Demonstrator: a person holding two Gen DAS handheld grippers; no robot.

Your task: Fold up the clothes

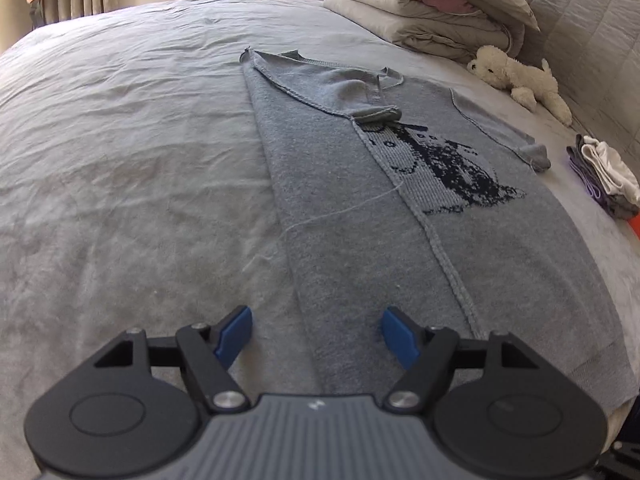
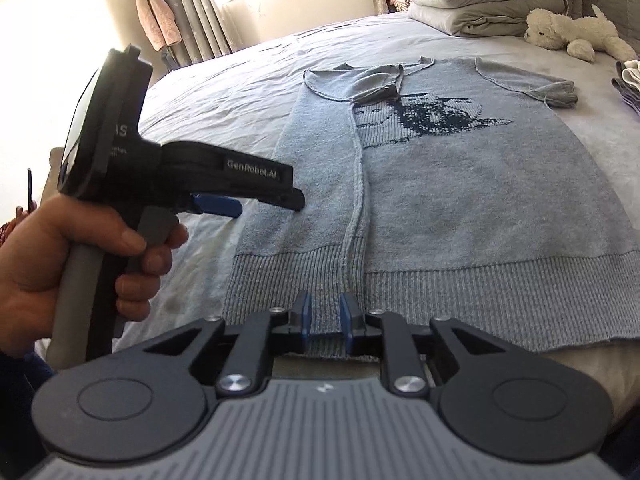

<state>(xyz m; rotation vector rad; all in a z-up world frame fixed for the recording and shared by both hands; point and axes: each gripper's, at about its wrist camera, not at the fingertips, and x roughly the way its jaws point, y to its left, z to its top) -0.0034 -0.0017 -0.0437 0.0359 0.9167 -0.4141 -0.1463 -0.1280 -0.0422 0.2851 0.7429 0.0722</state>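
Observation:
A grey knit sweater (image 1: 352, 200) with a dark picture on its chest lies flat on the bed, its left side and sleeve folded in over the body. In the left wrist view my left gripper (image 1: 318, 334) hangs open above the sweater's folded left edge, with nothing held. The right wrist view shows the sweater (image 2: 460, 184) again, and a hand holding the left gripper (image 2: 270, 207) over that left edge. My right gripper (image 2: 326, 316) is at the ribbed hem (image 2: 480, 300) by the folded seam. Its blue pads stand a little apart, and the hem lies flat between them.
The bed has a grey sheet (image 1: 120, 160). Folded duvets (image 1: 420, 4) and a white plush toy (image 1: 520, 76) lie near the headboard. A small pile of folded clothes (image 1: 604, 176) sits to the sweater's right. Curtains (image 2: 188, 8) hang beyond the bed's far side.

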